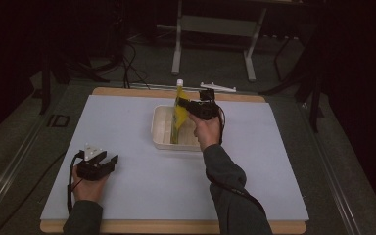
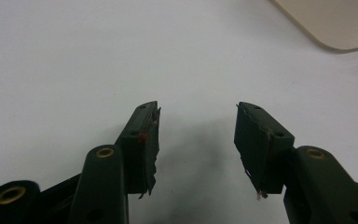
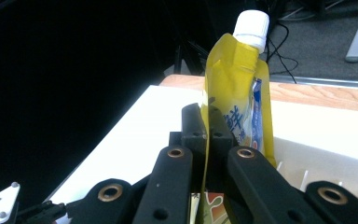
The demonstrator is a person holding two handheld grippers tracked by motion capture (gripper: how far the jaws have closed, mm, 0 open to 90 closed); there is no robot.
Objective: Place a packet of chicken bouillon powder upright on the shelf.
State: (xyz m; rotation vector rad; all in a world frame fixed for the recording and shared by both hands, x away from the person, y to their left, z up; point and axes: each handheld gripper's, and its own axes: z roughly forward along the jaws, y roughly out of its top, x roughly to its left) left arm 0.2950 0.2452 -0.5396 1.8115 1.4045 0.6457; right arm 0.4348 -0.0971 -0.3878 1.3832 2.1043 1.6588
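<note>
I see the tabletop (image 1: 127, 196) covered by a pale sheet, with a wooden edge showing at the far and near sides. Much open room lies on the left half and along the near side. The left claw (image 1: 102, 163) rests low near the front left part, well apart from everything else. In the left gripper view its jaws stand wide apart with nothing between them, above the bare sheet, and a corner of the cream tray (image 2: 335, 28) shows at the upper right.

My right claw (image 1: 192, 105) is over the tray (image 1: 160, 133), which sits a little beyond the middle of the tabletop. It is closed on a yellow pouch (image 1: 180, 110) with a white cap (image 1: 179, 82). The pouch stands upright, its lower end down inside the tray. The right gripper view shows what the high view cannot: the two jaws pinch the thin side edge of the pouch (image 3: 235, 98), and the cap (image 3: 251, 25) is above them. There is blue print on the pouch, too small for me to read.

Beyond the far edge, a white bar-shaped piece (image 1: 218, 87) lies near the right claw, and a table frame (image 1: 215, 29) stands on the floor behind.
</note>
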